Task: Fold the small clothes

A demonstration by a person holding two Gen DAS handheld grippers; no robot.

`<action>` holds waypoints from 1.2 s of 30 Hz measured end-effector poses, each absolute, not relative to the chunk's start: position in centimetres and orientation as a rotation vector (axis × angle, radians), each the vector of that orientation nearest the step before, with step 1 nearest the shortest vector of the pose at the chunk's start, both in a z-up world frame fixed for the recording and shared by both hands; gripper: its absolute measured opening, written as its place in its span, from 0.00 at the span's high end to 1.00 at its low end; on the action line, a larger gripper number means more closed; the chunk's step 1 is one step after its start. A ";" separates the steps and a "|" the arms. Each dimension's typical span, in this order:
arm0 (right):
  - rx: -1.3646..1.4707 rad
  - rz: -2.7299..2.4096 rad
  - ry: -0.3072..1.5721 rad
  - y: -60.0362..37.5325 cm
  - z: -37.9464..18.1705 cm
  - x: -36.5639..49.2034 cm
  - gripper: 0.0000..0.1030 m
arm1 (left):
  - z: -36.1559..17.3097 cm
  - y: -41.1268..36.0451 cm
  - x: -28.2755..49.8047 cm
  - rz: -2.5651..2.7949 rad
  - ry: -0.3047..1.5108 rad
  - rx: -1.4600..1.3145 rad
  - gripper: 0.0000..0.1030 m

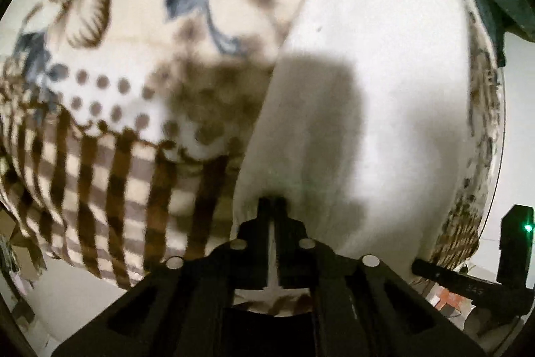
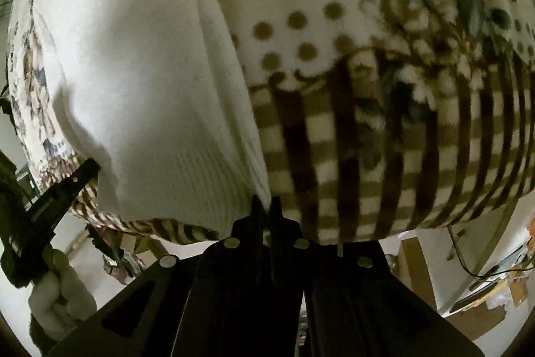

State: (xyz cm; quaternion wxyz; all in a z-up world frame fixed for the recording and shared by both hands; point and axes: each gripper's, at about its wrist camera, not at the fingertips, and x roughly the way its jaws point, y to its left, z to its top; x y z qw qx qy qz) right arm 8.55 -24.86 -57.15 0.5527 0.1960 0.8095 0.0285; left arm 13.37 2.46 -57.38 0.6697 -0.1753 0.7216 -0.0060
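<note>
In the left wrist view, a white knitted garment [image 1: 384,62] is seen lying on a patterned blanket [image 1: 110,129], on the right part of the picture. The near edge of the garment is pinched by the left gripper [image 1: 273,201], whose two black fingers are pressed together on the cloth with only a thin line between them. A dark shadow is thrown on the white cloth just beyond the fingertips and also on the blanket beside it. The blanket is printed with blue and brown flowers, brown dots and a brown checked border, and its edge is hanging over the surface under it. At the far right of this view, the right gripper [image 1: 444,275] is partly seen as a dark bar near the corner of the blanket.

In the right wrist view, the same garment [image 2: 133,72] is seen on the left part of the picture, with a ribbed hem toward the camera. The hem is held by the right gripper [image 2: 265,206]; its fingers are closed on the edge of the white cloth. The left gripper [image 2: 67,186] is seen at the left side, touching the other corner of the hem, and a white-gloved hand [image 2: 57,293] is visible under it. Cardboard boxes [image 2: 418,270] are seen on the floor at the lower right.
</note>
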 end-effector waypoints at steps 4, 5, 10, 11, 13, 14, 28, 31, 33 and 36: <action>0.462 0.135 1.956 -23.3 -56.6 7.2 0.98 | -55.2 3.8 12.3 0.018 1.586 -0.519 1.00; 0.471 0.141 1.966 -23.1 -56.5 6.8 0.98 | -54.9 4.3 12.0 0.028 1.581 -0.540 1.00; 0.445 0.109 2.010 -22.7 -58.6 5.8 0.98 | -57.7 6.1 11.3 0.111 1.651 -0.483 1.00; 0.432 0.079 2.010 -23.0 -59.4 5.8 0.98 | -58.6 6.2 11.1 0.124 1.666 -0.459 1.00; 0.426 0.050 2.022 -23.9 -61.1 6.1 0.98 | -60.5 6.8 10.9 0.133 1.698 -0.483 1.00; 0.451 0.046 2.025 -24.3 -61.4 6.3 0.98 | -60.7 7.0 10.8 0.125 1.698 -0.514 1.00; 0.493 0.194 1.929 -26.6 -56.0 9.2 0.49 | -65.5 6.1 13.3 0.071 1.754 -0.540 0.98; 0.518 0.187 1.899 -28.3 -55.0 9.5 0.47 | -66.2 7.7 13.4 0.062 1.758 -0.649 0.98; 0.537 0.181 1.879 -29.2 -54.6 9.7 0.44 | -66.7 8.4 13.4 0.053 1.766 -0.728 0.98; 0.554 0.172 1.858 -29.9 -54.1 10.7 0.44 | -64.9 8.2 13.8 0.069 1.731 -0.644 0.98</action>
